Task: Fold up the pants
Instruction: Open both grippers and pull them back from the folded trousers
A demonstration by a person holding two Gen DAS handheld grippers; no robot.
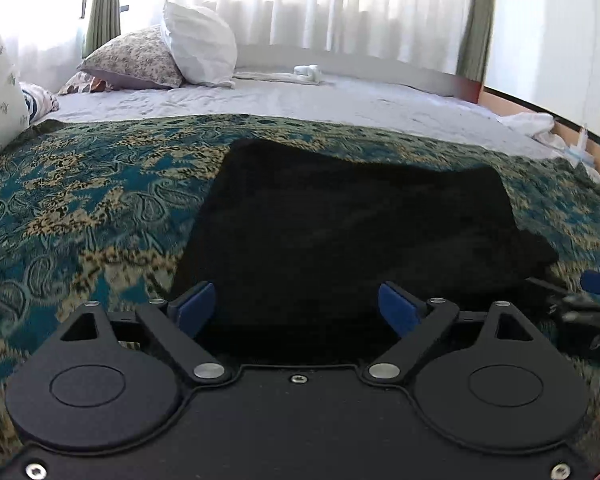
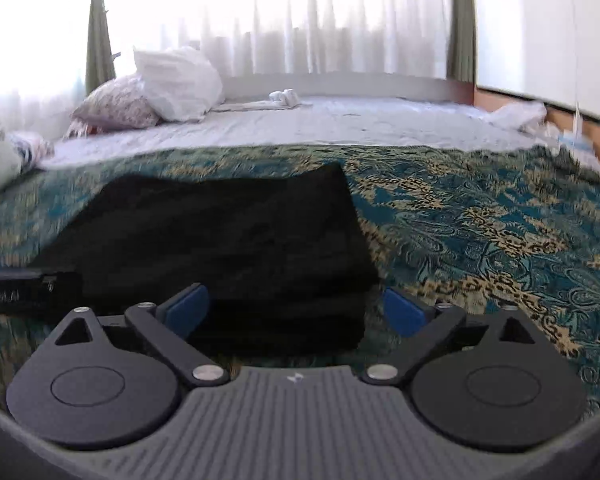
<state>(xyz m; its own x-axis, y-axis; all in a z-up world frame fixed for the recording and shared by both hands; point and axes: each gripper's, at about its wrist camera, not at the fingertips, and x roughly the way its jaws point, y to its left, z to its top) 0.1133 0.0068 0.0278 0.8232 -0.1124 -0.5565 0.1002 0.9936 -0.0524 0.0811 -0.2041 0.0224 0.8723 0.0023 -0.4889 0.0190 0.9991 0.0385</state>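
Black pants (image 1: 352,232) lie folded into a thick stack on the teal patterned bedspread (image 1: 80,208). My left gripper (image 1: 296,308) is open, its blue pads either side of the stack's near edge, holding nothing. The right gripper shows at the left wrist view's right edge (image 1: 588,304). In the right wrist view the pants (image 2: 220,240) lie left of centre. My right gripper (image 2: 296,310) is open and empty over the stack's near right corner. The left gripper's body (image 2: 24,290) enters from the left.
Pillows (image 1: 168,52) are piled at the bed's far left on a pale sheet (image 1: 300,100). A rolled white cloth (image 1: 306,72) lies near the headboard. Crumpled white fabric (image 1: 528,124) sits at the right bed edge by the wall. Curtains hang behind.
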